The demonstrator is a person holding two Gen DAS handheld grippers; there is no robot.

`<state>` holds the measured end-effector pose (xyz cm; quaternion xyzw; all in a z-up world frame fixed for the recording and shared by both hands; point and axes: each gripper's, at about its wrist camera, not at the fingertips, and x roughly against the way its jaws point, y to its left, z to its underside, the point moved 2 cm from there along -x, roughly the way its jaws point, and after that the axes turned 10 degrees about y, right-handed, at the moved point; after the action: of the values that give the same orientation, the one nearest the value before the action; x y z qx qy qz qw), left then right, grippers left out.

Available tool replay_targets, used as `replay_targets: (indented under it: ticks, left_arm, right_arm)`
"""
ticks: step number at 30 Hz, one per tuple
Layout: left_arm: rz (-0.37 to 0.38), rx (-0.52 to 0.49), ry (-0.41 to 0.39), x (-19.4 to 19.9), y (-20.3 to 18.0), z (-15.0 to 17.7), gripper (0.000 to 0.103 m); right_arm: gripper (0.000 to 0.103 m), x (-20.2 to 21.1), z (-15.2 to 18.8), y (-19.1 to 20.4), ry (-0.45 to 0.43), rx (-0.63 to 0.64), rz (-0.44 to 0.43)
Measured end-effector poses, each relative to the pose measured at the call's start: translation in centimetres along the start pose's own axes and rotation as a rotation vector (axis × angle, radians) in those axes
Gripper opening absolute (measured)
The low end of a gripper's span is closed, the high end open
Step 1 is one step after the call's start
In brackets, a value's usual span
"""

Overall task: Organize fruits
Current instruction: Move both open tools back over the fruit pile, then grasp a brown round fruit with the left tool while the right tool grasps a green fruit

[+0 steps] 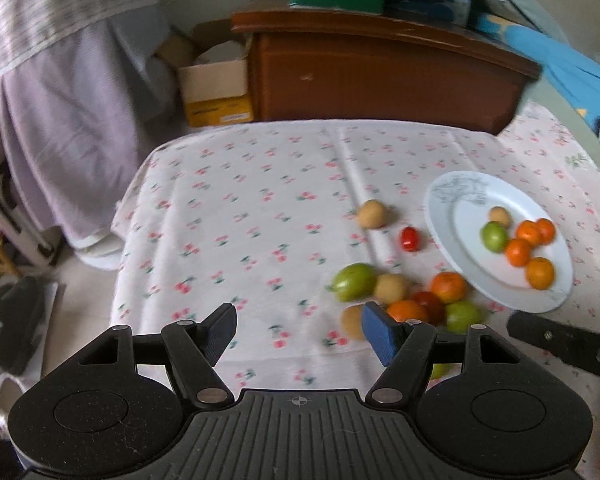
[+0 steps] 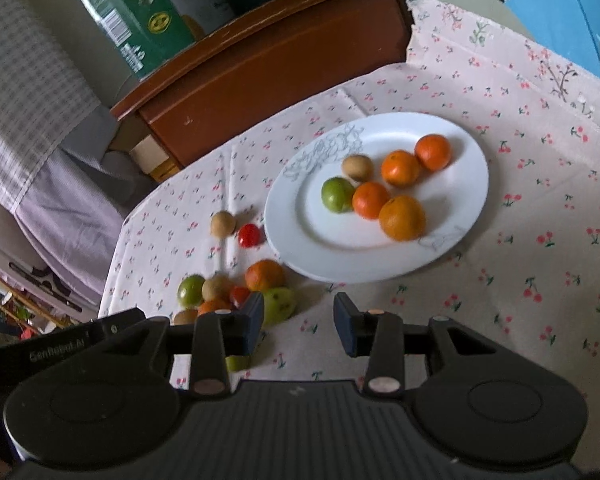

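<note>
The left gripper (image 1: 299,334) hangs released over the cherry-print cloth (image 1: 240,208) on the bench, jaws wide apart with nothing between them; only bare cloth shows in the gap. Its blue right pad (image 1: 378,330) sits in front of a loose heap of fruit at lower centre-right of the left view: a green fruit (image 1: 354,282), a tan one (image 1: 390,288), an orange (image 1: 448,286), a red piece (image 1: 428,302) and a second green fruit (image 1: 462,316), all touching or just beside one another. Up from the heap, a tan fruit (image 1: 373,213) and a small red one (image 1: 410,239) lie apart on the cloth, near the plate's left rim.

The white plate (image 1: 460,192) is at the right of that view and holds four oranges, a green fruit (image 1: 495,236) and a small tan fruit (image 1: 499,216), bunched together.

In the right view the right gripper (image 2: 299,322) is also released, its jaws narrower and empty, with cloth between them. It sits just below the plate (image 2: 300,232), at lower centre. Its left pad overlaps the heap, where a pale green fruit (image 2: 280,304) is just beside it. A dark wooden cabinet (image 2: 268,76) stands beyond the bench, at upper centre, with a green carton (image 2: 140,12) on top.
</note>
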<state>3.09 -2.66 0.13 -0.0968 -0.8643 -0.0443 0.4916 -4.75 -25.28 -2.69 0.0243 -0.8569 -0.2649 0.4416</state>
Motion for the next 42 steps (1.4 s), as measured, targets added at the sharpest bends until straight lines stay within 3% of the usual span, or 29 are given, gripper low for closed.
replay_targets:
  ticks: [11, 23, 29, 42]
  left_arm:
    - [-0.023, 0.061, 0.014, -0.9, 3.0, 0.7, 0.069]
    - [0.053, 0.014, -0.027, -1.4, 1.8, 1.0, 0.069]
    - [0.088, -0.024, -0.026, -2.3, 0.6, 1.1, 0.068]
    - [0.132, -0.115, -0.013, -4.0, -1.2, 1.5, 0.066]
  right_arm:
    - [0.04, -2.6, 2.1, 2.9, 0.061, 0.148, -0.016]
    - [0.039, -4.5, 2.9, 4.7, 0.053, 0.273, 0.016]
    - [0.023, -4.8, 3.2, 5.3, 0.046, 0.324, 0.025]
    - [0.023, -3.6, 2.4, 3.1, 0.053, 0.195, 0.061]
